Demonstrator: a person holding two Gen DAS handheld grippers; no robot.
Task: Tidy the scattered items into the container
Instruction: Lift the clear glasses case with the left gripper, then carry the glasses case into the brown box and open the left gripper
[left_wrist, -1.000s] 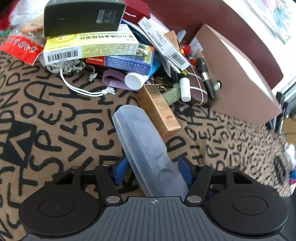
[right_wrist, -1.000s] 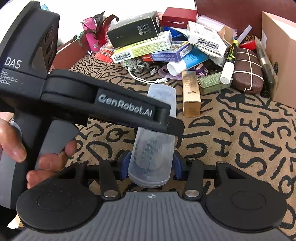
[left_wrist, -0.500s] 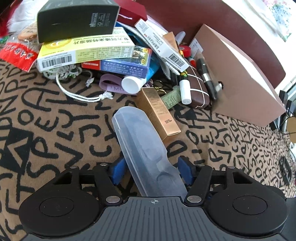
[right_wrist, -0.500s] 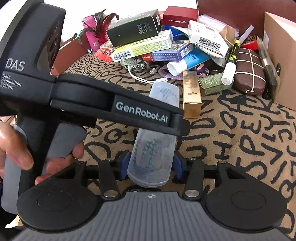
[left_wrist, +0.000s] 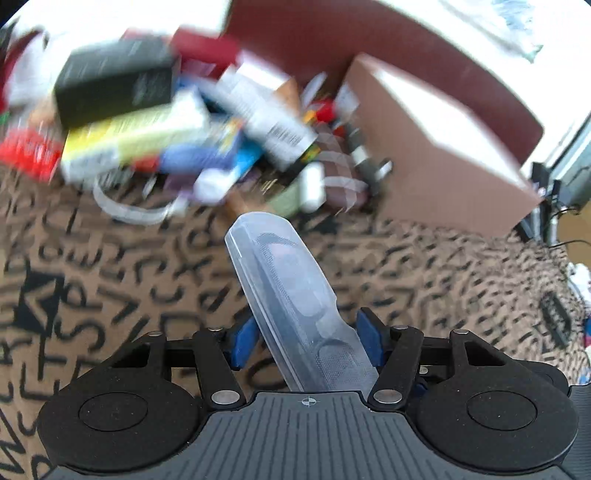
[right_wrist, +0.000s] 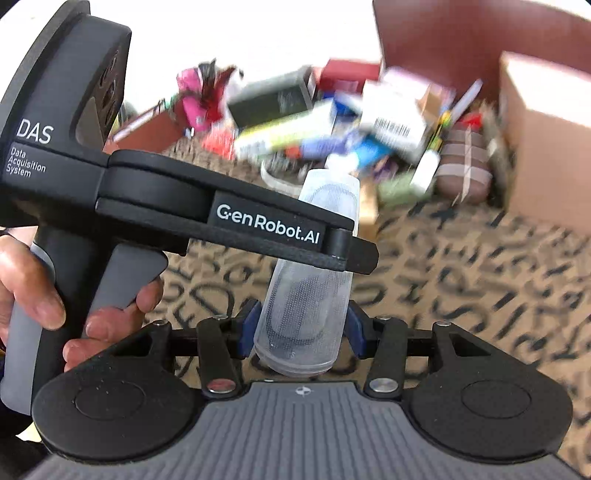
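A translucent plastic case (left_wrist: 280, 280) hangs above the letter-print cloth, held from both ends. My left gripper (left_wrist: 306, 338) has it between its blue pads; the jaws are closing and the pads touch its sides. In the right wrist view the same case (right_wrist: 306, 306) sits in my right gripper (right_wrist: 301, 330), which is shut on its near end. The left gripper's finger (right_wrist: 347, 251) crosses over the case from the left, held by a person's hand (right_wrist: 44, 295). The brown cardboard box (left_wrist: 436, 155) stands at the far right.
A blurred pile lies at the back: a black box (left_wrist: 114, 81), a yellow-white carton (left_wrist: 133, 136), a brown checked pouch (right_wrist: 465, 166), a white cord (left_wrist: 129, 210). The cardboard box (right_wrist: 546, 147) flanks it. Patterned cloth (left_wrist: 424, 277) lies between case and box.
Both grippers have risen with the case, which now hangs off the cloth. The left jaws have narrowed onto it. The background is blurred by the motion.
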